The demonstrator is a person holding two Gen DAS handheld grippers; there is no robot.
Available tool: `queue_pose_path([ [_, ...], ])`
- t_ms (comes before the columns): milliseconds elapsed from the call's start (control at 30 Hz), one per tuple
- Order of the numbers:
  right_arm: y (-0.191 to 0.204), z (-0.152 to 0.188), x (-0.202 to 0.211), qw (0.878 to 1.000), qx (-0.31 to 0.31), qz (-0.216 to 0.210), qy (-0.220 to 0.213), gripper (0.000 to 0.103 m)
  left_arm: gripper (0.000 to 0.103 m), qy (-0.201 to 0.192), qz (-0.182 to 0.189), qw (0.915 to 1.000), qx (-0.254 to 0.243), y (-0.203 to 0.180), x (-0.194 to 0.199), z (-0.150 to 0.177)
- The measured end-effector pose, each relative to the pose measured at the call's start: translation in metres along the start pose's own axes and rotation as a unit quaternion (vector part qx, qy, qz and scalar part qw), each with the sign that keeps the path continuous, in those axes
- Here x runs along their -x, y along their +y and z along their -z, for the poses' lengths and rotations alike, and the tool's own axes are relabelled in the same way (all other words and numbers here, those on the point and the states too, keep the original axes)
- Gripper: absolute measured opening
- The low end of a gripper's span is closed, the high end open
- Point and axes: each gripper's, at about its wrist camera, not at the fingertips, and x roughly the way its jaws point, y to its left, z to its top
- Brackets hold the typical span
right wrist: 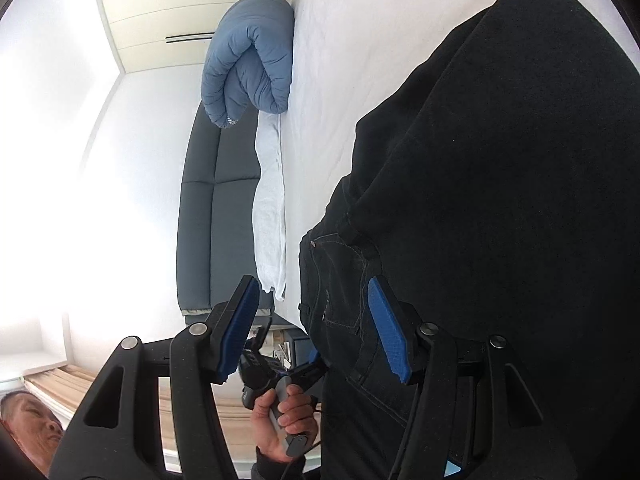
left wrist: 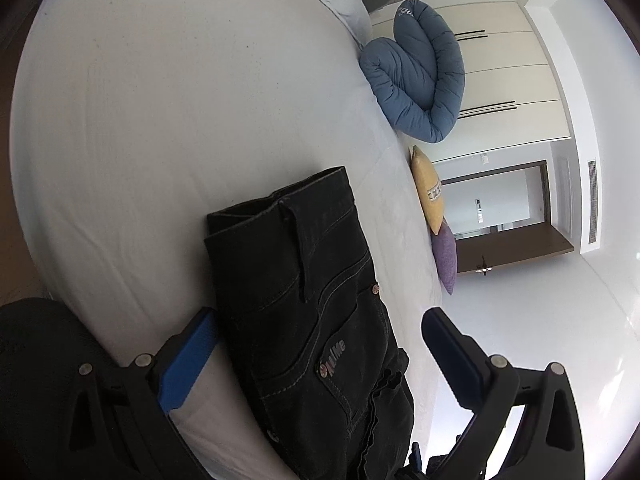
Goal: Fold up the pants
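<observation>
Black jeans (left wrist: 304, 304) lie on a white bed (left wrist: 160, 120), with the waistband and a back pocket toward me in the left wrist view. My left gripper (left wrist: 320, 344) is open, its blue-padded fingers (left wrist: 188, 364) straddling the jeans without closing on them. In the right wrist view the jeans (right wrist: 500, 200) fill the right side, with a folded layer on top. My right gripper (right wrist: 316, 320) is open, one pad (right wrist: 388, 332) lying against the denim, the other pad out over the bed edge.
A rolled blue duvet (left wrist: 416, 76) lies at the bed's far edge, with a yellow cushion (left wrist: 428, 192) and a purple cushion (left wrist: 446, 256) beside it. White wardrobes (left wrist: 504, 68) and a doorway stand behind. A dark sofa (right wrist: 216, 208) and a white cloth (right wrist: 270, 200) border the bed.
</observation>
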Motion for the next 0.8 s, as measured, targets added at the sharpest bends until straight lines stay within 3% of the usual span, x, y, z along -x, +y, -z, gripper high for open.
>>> queue_pose_path([
  [167, 0.005, 0.002, -0.006, 1.000, 0.008, -0.006, 0.008, 0.055, 0.102, -0.003, 0.033, 0.9983, 0.047, 0.016, -0.011, -0.008],
  [367, 0.003, 0.004, -0.017, 1.000, 0.006, -0.007, 0.023, 0.055, 0.099, 0.002, 0.044, 0.9972, 0.060, 0.017, -0.011, -0.013],
  [467, 0.002, 0.006, -0.022, 1.000, 0.007, -0.003, 0.031, 0.055, 0.086, 0.006, 0.039, 0.9965, 0.074, 0.017, -0.013, -0.015],
  [533, 0.002, 0.007, -0.027, 0.999, 0.008, 0.002, 0.035, 0.055, 0.071, 0.014, 0.037, 0.9963, 0.076, 0.015, -0.016, -0.015],
  [600, 0.002, 0.008, -0.029, 0.999, 0.009, 0.002, 0.036, 0.055, 0.044, 0.020, 0.042, 0.9950, 0.089, 0.016, -0.022, -0.015],
  [667, 0.002, 0.009, -0.026, 0.999, 0.010, 0.001, 0.035, 0.055, 0.038, 0.019, 0.049, 0.9922, 0.113, 0.023, -0.024, -0.012],
  [800, 0.002, 0.010, -0.024, 0.999, 0.012, 0.007, 0.030, 0.055, 0.031, 0.016, 0.027, 0.9967, 0.075, 0.011, -0.022, -0.013],
])
